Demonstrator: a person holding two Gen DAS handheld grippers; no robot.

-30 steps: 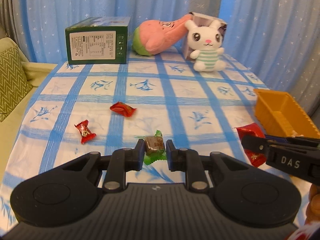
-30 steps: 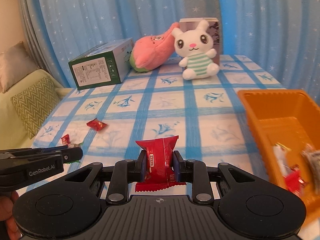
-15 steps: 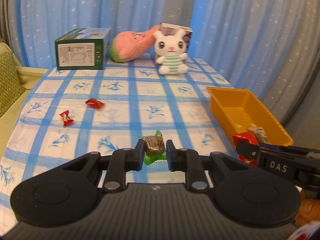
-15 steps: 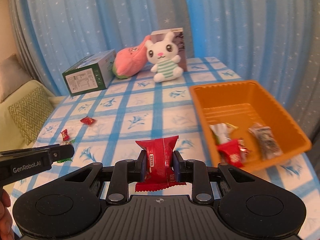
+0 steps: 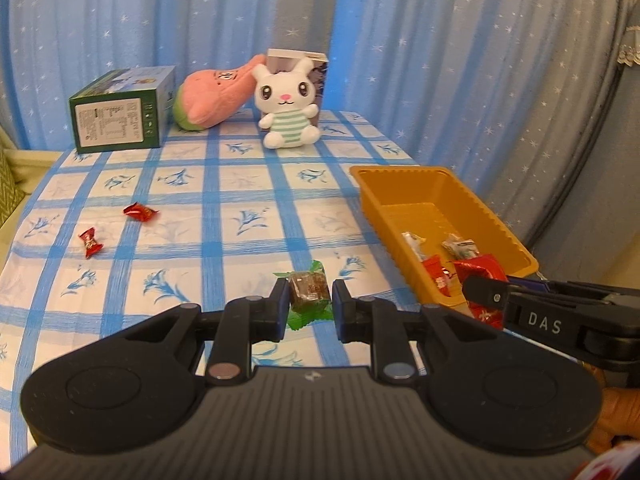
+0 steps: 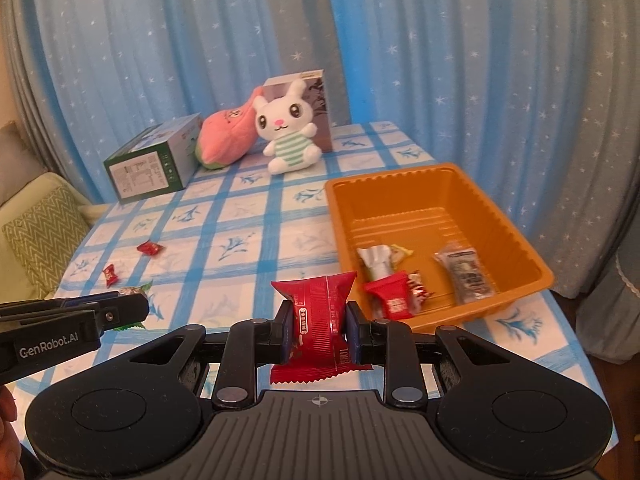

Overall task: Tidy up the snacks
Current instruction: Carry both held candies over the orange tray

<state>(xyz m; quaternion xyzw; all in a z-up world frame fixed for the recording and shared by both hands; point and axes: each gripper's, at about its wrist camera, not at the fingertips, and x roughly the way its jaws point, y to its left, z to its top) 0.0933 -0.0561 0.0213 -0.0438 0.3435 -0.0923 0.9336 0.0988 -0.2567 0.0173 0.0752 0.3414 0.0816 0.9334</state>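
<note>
Trouble could come at release: right gripper [image 6: 319, 330] pinches a red packet [image 6: 316, 320] at lower centre, left gripper [image 5: 310, 306] clamps a brown candy [image 5: 309, 286]; dropped early, either misses the orange tray [image 6: 516, 236] at right.

Tray [image 6: 516, 236] right on table [image 6: 240, 232]; candies [image 6: 150, 248] left; boxes, plush apparently behind.

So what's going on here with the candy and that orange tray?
A person is sorting snacks with a handheld gripper in each hand. The left gripper is shut on a brown candy in a green wrapper, the right gripper on a red snack packet, both near the orange tray, which already holds several snacks. Two red candies lie loose on the checked tablecloth.
</note>
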